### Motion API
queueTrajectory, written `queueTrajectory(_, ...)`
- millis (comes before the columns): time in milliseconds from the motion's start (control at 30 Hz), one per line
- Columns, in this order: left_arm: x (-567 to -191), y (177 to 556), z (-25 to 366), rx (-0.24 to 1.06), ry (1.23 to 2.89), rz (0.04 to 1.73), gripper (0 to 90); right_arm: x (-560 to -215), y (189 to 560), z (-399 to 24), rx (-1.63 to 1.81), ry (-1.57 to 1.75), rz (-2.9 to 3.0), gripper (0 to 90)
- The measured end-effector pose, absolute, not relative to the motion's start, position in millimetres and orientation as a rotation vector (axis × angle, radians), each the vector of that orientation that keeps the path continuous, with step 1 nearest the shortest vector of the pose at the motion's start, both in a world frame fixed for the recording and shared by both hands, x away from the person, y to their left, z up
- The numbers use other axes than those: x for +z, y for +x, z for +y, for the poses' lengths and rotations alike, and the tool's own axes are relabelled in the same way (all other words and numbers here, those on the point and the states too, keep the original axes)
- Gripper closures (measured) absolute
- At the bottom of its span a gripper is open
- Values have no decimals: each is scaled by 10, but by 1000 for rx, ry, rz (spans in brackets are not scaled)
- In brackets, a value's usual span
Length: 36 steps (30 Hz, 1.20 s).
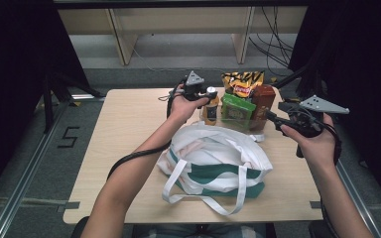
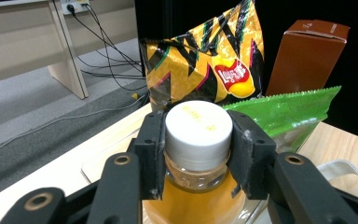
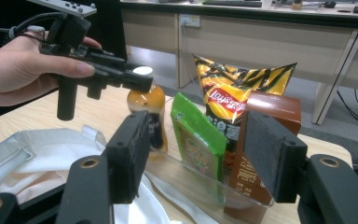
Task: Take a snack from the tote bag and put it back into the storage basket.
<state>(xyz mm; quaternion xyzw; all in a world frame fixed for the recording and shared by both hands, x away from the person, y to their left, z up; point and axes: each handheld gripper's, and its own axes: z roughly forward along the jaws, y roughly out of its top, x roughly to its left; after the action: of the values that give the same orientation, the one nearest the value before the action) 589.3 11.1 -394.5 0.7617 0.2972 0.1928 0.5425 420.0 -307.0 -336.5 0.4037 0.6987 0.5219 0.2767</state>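
Note:
A bottle of orange drink (image 1: pixel 210 113) with a white cap (image 2: pixel 198 128) stands at the left end of a clear tray (image 3: pixel 186 179). My left gripper (image 1: pixel 206 96) is shut on that cap, its pads (image 2: pixel 154 149) pressing both sides. Beside the bottle in the tray stand a green packet (image 1: pixel 237 110), a yellow-black chips bag (image 1: pixel 242 82) and a brown box (image 1: pixel 263 101). My right gripper (image 1: pixel 272 118) hovers open just right of the brown box, with nothing between its jaws. From the right gripper view, the green packet (image 3: pixel 198 144) and brown box (image 3: pixel 275 106) lie beyond the jaws.
A white and green tote bag (image 1: pixel 213 158) lies slumped in the table's middle, just in front of the tray, straps trailing toward the near edge. The wooden table (image 1: pixel 129 129) has bare room on its left half. Desk legs and cables (image 1: pixel 273 47) stand on the floor beyond.

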Motion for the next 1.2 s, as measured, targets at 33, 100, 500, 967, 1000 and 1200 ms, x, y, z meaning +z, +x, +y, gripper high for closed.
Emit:
queueTrajectory(33, -3956, 5892, 109, 455, 1805, 704, 589, -3365, 4197, -3067, 1399, 1090, 1869, 420)
queueTrajectory(100, -3970, 5887, 111, 454, 1817, 705, 588, -3367, 4201, -3070, 1400, 1083, 1875, 420)
queueTrajectory(500, -4042, 5878, 104, 464, 1865, 704, 588, -3366, 4203, -3065, 1399, 1081, 1879, 419)
queueTrajectory(967, -4054, 5887, 108, 463, 1855, 735, 583, -3349, 4170, -3064, 1397, 1097, 1872, 419)
queueTrajectory(1000, -4052, 5888, 112, 464, 1858, 737, 580, -3349, 4170, -3064, 1396, 1097, 1872, 420)
queueTrajectory(1200, -4022, 5869, 120, 467, 1841, 764, 497, -3353, 4178, -3059, 1400, 1094, 1875, 420)
